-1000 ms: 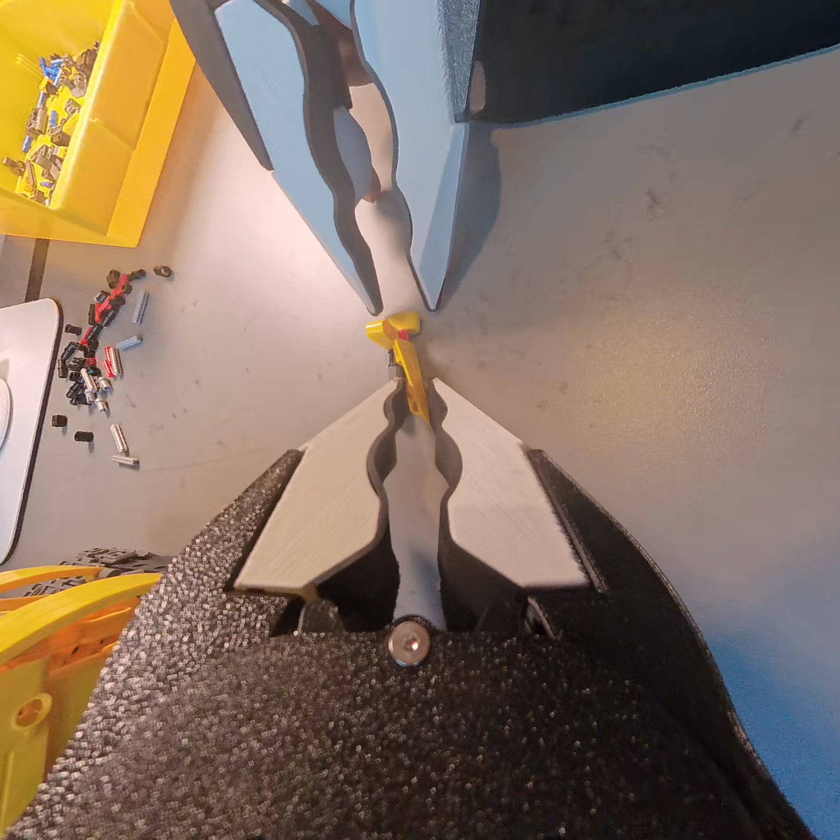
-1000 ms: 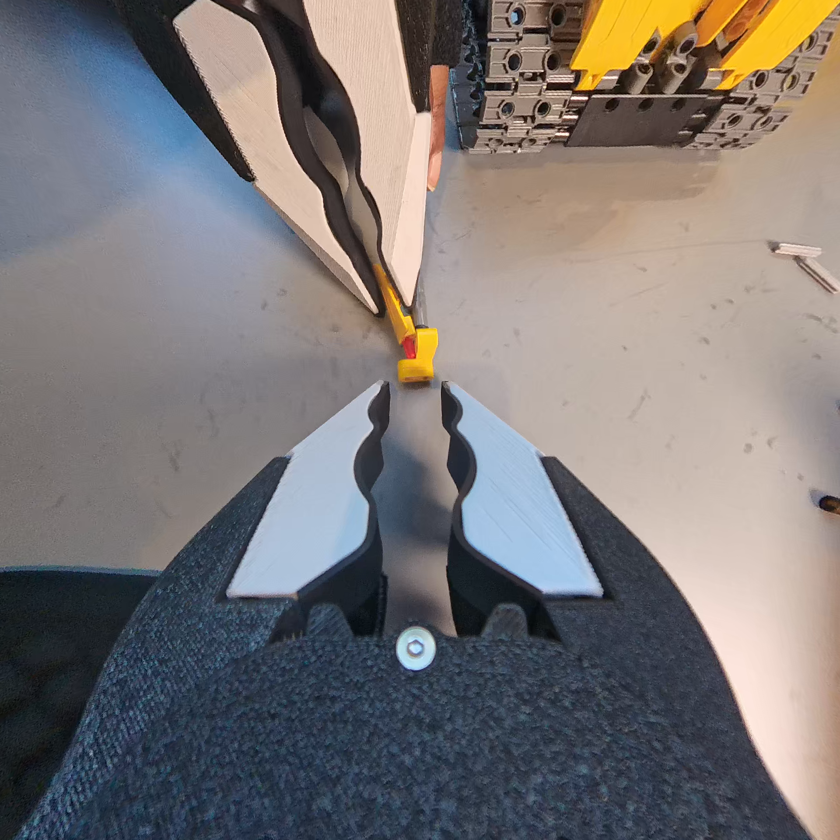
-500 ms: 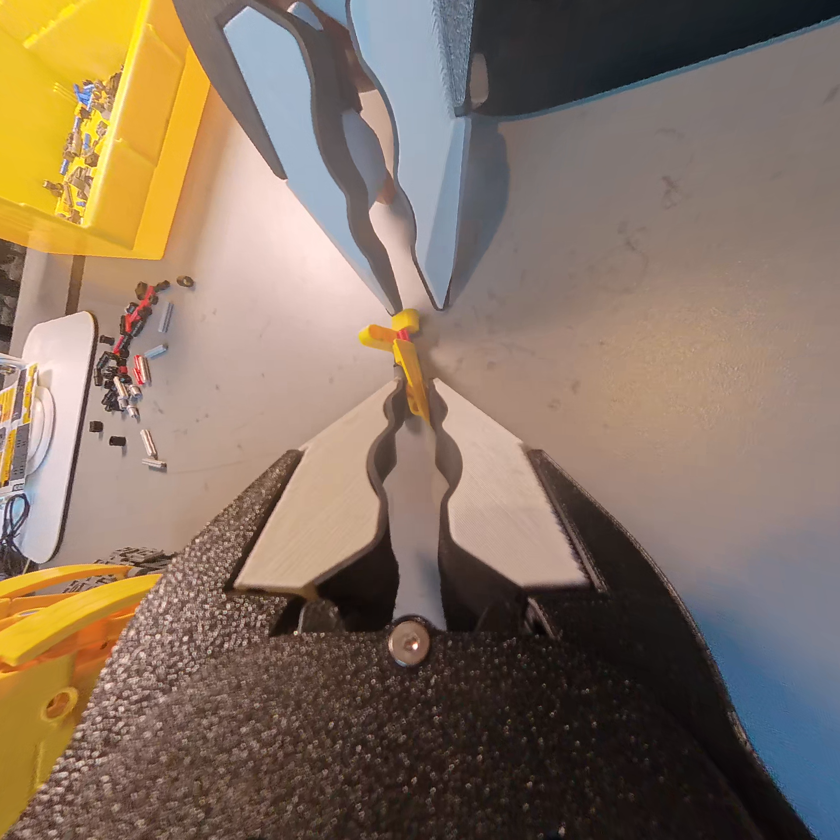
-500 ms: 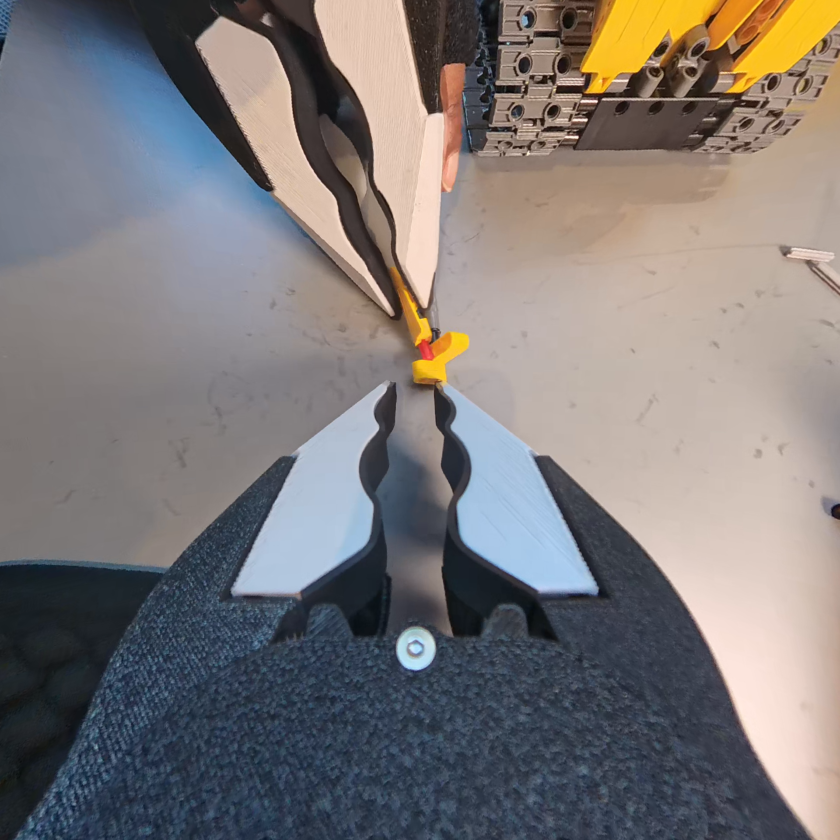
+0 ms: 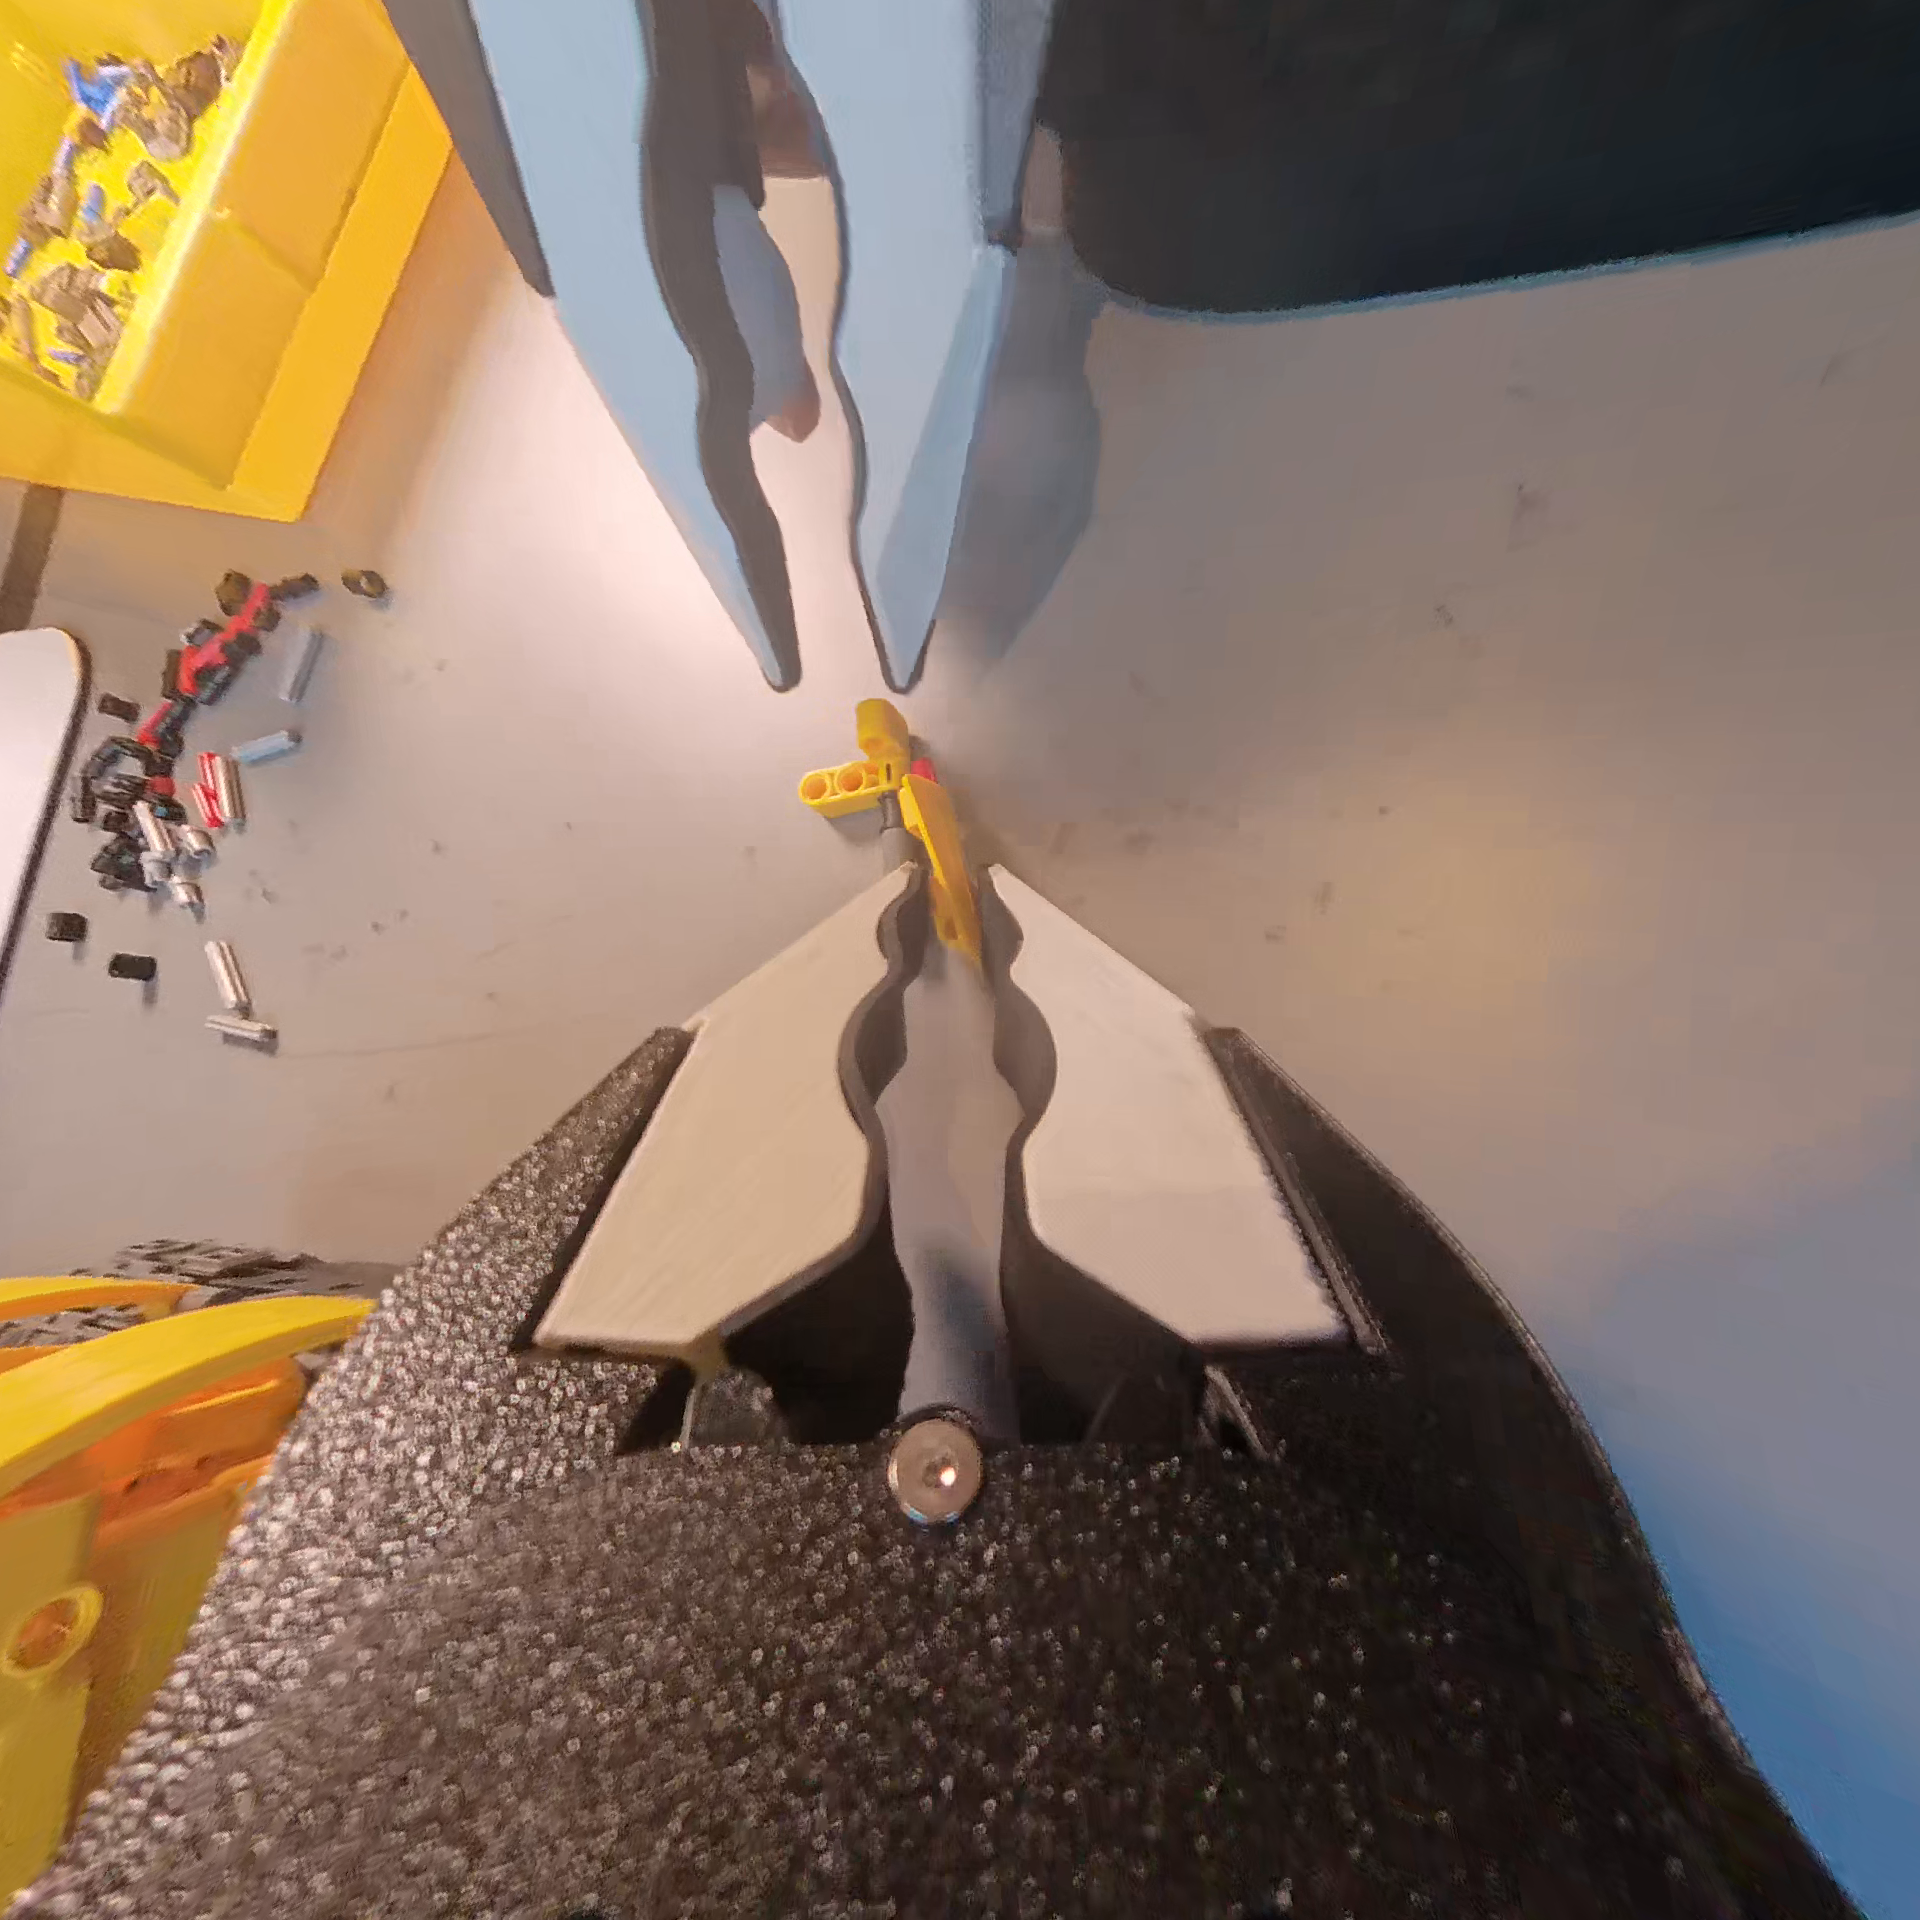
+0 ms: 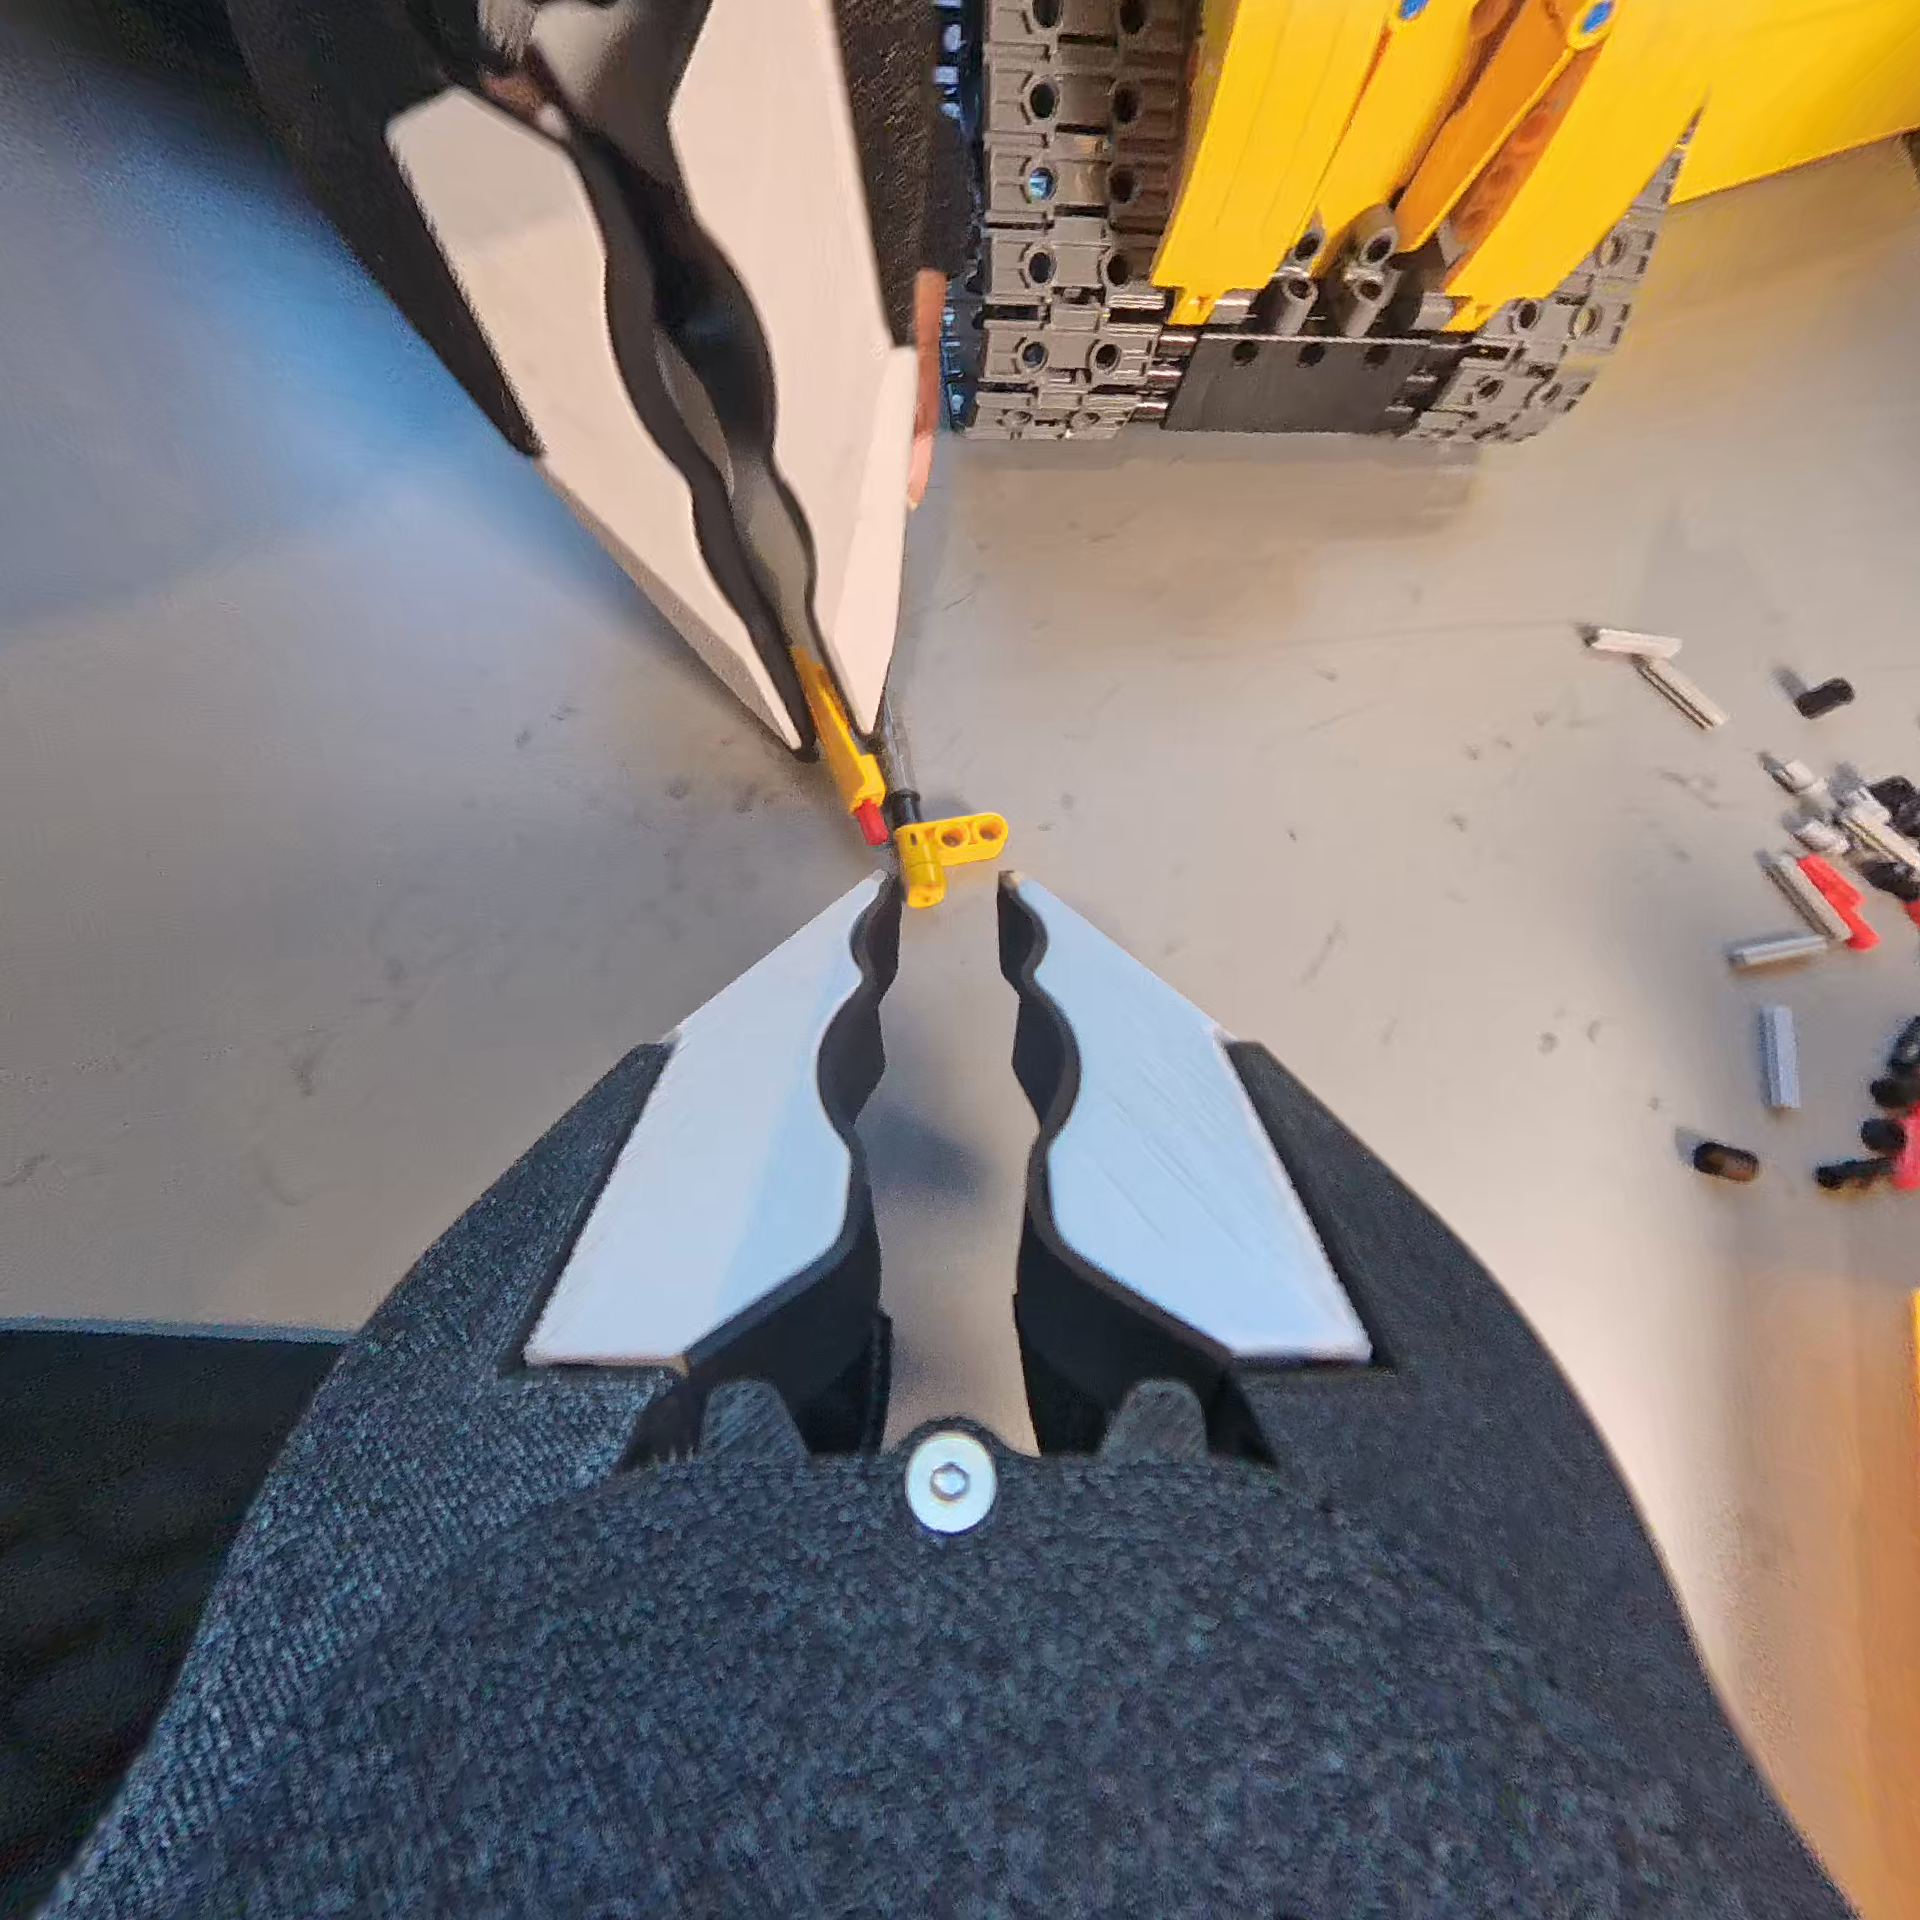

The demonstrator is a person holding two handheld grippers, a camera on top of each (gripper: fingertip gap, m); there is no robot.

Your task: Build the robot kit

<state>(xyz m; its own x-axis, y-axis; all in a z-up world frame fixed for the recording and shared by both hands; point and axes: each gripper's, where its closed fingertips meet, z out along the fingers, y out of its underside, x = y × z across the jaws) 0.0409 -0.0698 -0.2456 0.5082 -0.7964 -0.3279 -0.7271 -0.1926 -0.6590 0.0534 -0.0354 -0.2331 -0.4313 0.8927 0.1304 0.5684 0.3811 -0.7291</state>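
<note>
Jaws of the left gripper (image 5: 951,883) are seen clamped on a thin yellow beam (image 5: 943,868), which is held just above the grey counter (image 5: 1455,727) and points straight ahead. At the far end of that beam a red pin (image 6: 873,826) and a dark axle (image 6: 902,800) are visible, and onto the axle a small yellow L-shaped connector (image 5: 857,774) with round holes is fitted. Opposite it, the right gripper (image 6: 945,883) is met tip to tip: its jaws are parted, nothing is pinched between them, and the connector sits right at their opening, one stub just reaching into the gap; whether it is touched cannot be told. In the left wrist view the right gripper's pale blue-lit fingers (image 5: 914,468) are seen from above, apart, with the connector just beyond their tips. Off to the side, a scatter of small loose parts (image 5: 177,790), black, grey and red, is spread on the counter, and a yellow bin (image 5: 270,343) holding more small pieces is set behind them. A large yellow and grey brick-built model (image 6: 1299,260) is parked at the far edge in the right wrist view, well apart from the grippers. A white rounded board (image 5: 36,769) is glimpsed at the left margin.
</note>
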